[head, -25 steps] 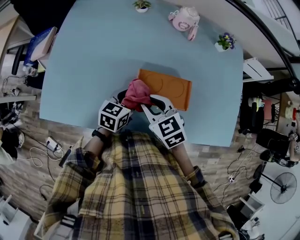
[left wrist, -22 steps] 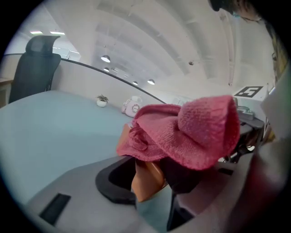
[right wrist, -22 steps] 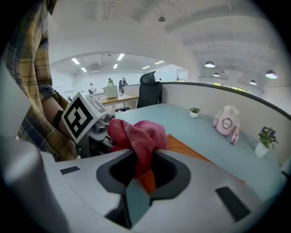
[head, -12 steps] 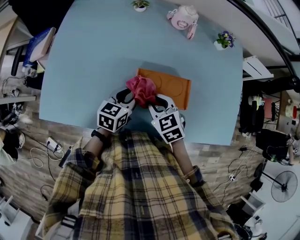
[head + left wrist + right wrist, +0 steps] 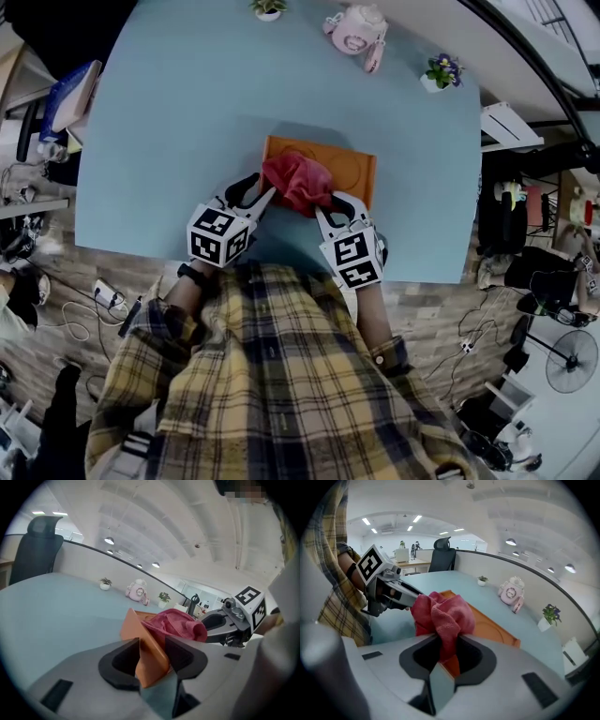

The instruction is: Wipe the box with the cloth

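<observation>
- the orange box (image 5: 349, 172) is flat and shallow and sits on the light blue bench (image 5: 187, 112), towards the person's side and roughly in the middle across.
- the left gripper (image 5: 154, 658) is pinching the box at its near left corner: the orange edge stands between the two dark pads, which press on it from either side.
- from the left gripper view i cannot tell whether that corner is raised off the bench.
- the red cloth (image 5: 443, 613) is bunched into a loose ball and lies on top of the box, over its left half in the head view.
- the right gripper (image 5: 447, 656) is clamped on the cloth: a fold of the fabric is squeezed in the narrow gap between its pads, and the rest puffs out in front of them.
- the two grippers are near each other, left at the box's near left corner and right at its near edge, with the cloth between their tips.
- along the far edge of the bench stand a pink toy (image 5: 354, 26) and two small potted plants (image 5: 267, 7), well apart from the box.
- a dark office chair (image 5: 40, 545) stands beyond the bench in the left gripper view.
- the person's plaid shirt (image 5: 272, 375) fills the lower part of the head view.
</observation>
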The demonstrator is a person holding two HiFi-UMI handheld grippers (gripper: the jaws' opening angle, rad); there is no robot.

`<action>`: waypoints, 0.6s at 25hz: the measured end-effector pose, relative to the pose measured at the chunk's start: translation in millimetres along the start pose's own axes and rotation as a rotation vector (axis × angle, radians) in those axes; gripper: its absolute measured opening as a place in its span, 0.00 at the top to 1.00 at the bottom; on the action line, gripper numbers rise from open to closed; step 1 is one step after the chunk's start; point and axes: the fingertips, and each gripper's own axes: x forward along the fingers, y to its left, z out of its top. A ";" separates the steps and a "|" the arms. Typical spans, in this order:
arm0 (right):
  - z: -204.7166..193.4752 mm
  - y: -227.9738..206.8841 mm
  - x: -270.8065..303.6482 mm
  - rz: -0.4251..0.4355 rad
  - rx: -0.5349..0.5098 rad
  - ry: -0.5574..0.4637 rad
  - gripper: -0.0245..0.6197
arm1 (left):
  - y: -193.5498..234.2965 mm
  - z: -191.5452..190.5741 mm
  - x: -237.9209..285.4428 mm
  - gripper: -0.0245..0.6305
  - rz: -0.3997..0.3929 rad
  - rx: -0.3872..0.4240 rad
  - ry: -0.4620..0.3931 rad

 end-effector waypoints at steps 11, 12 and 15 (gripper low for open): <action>-36.5 -31.8 -22.3 -0.108 -0.059 0.131 0.83 | -1.0 -0.5 -2.0 0.70 0.005 0.021 -0.004; -39.9 -34.8 -24.7 -0.120 -0.053 0.137 0.83 | -1.9 -0.5 -1.4 0.70 0.003 0.028 -0.002; -48.0 -41.3 -29.7 -0.148 -0.029 0.148 0.83 | -1.8 -1.1 -1.7 0.70 0.001 0.037 0.001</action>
